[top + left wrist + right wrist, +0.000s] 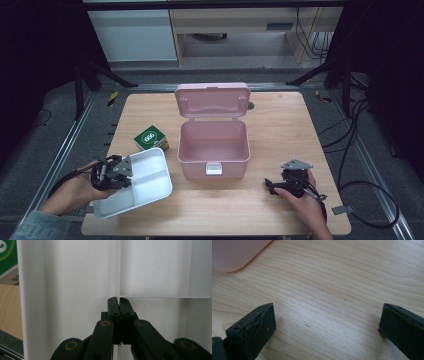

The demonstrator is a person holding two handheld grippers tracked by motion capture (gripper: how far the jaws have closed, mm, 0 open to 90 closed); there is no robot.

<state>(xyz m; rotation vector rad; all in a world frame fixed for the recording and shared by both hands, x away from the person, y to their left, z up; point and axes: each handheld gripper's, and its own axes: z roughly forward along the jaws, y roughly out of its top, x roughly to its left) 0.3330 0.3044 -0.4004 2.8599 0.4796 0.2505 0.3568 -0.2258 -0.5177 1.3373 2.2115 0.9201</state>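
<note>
White plastic, a divided tray (pixel 142 182) sits tilted at the front left of the wooden surface (pixel 280 125), its near end raised by the left gripper (pixel 121 170), whose fingers (pixel 113 308) are pressed together on the tray's thin inner divider wall. Its long axis runs away from that hand toward a green carton (pixel 150 137) just behind it. Both compartments look empty. To its right stands an open, empty pink box (pixel 214 150). Beyond that, the right gripper (pixel 274 187) rests low, fingers (pixel 259 326) spread over bare wood.
</note>
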